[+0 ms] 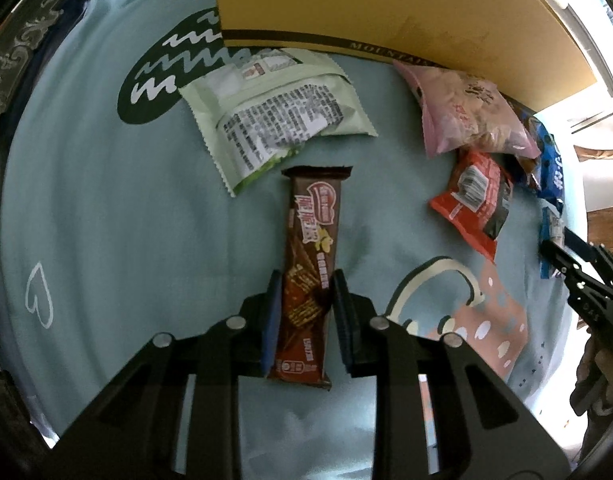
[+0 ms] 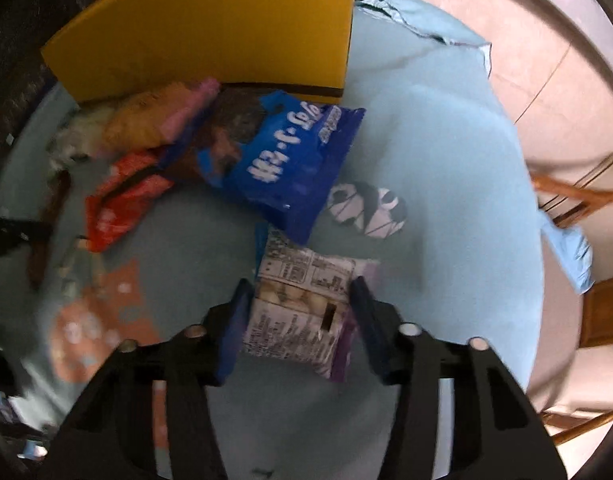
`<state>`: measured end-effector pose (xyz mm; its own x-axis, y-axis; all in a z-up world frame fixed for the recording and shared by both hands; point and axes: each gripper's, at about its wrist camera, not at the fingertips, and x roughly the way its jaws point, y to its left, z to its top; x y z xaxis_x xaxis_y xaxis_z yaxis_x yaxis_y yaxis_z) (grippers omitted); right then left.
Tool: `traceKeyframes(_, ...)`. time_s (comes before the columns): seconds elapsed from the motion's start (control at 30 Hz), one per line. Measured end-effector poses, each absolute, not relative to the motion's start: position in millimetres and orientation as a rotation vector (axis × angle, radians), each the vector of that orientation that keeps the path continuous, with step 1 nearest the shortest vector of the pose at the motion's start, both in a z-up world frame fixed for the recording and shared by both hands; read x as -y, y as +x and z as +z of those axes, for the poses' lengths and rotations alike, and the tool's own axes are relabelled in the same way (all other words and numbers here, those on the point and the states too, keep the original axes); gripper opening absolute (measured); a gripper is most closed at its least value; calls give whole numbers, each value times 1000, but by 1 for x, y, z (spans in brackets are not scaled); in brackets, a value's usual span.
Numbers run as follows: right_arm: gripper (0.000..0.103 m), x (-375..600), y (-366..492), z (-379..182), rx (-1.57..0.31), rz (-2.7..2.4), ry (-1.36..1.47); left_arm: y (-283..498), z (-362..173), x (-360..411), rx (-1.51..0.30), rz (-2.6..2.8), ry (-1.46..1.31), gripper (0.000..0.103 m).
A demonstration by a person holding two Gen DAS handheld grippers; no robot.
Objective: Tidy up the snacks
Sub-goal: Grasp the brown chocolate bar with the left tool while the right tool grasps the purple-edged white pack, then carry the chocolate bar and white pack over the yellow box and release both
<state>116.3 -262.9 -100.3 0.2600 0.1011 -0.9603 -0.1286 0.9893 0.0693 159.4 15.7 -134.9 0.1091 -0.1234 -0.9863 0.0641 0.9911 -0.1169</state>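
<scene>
**Meanwhile, both grippers come down on a packet each**

Clearly the left gripper (image 1: 305, 280) has a firm hold: its two blue-padded jaws stand close together and pinch the long brown chocolate wafer bar (image 1: 311, 248) across its narrow width, near the lower half. Gripping it there, with the bar running away along the fingers, looks meant to keep the stiff packet from swinging when lifted. Its far end lies just beside the pale green crinkled foil pouch (image 1: 278, 116), which lies printed back up on the light blue printed tablecloth (image 1: 106, 220). Further right sit the pink crisp bag (image 1: 472, 116) and the red snack sachet (image 1: 472, 196), both close against the yellow cardboard box (image 1: 386, 4), probably the place where the snacks are gathered.

On the right, the right gripper (image 2: 302, 286) straddles the white and purple nut packet (image 2: 302, 312), jaws partly closed, one pad on each side of it. The left pad seems to meet the packet's edge, but motion blur makes it impossible to say whether the pads press on it yet. The shiny blue cookie bag (image 2: 282, 160) overlaps the packet's far end.

The box's inside is out of sight in both views. The left half of the right wrist view is smeared, so the packets there are hard to read, and the lower ends of both held packets are hidden by the gripper bodies.
</scene>
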Motion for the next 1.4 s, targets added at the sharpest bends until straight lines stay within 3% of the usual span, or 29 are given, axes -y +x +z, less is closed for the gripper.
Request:
traceKeyframes(0.23, 45, 279, 101, -76, -1296, 200, 173, 149, -113, -13, -1410, -164, -71, 24)
traceKeyframes(0.8, 46, 256, 126, 29, -1073, 313, 201, 149, -5, -2, -1231, -248, -84, 24)
traceKeyframes(1.1, 46, 256, 188, 74, -950, 325, 231, 209, 43, 22, -1125, -269, -97, 24)
traceKeyframes(1.4, 46, 248, 271, 63, -924, 306, 271, 294, 41, 40, -1121, -267, -110, 24)
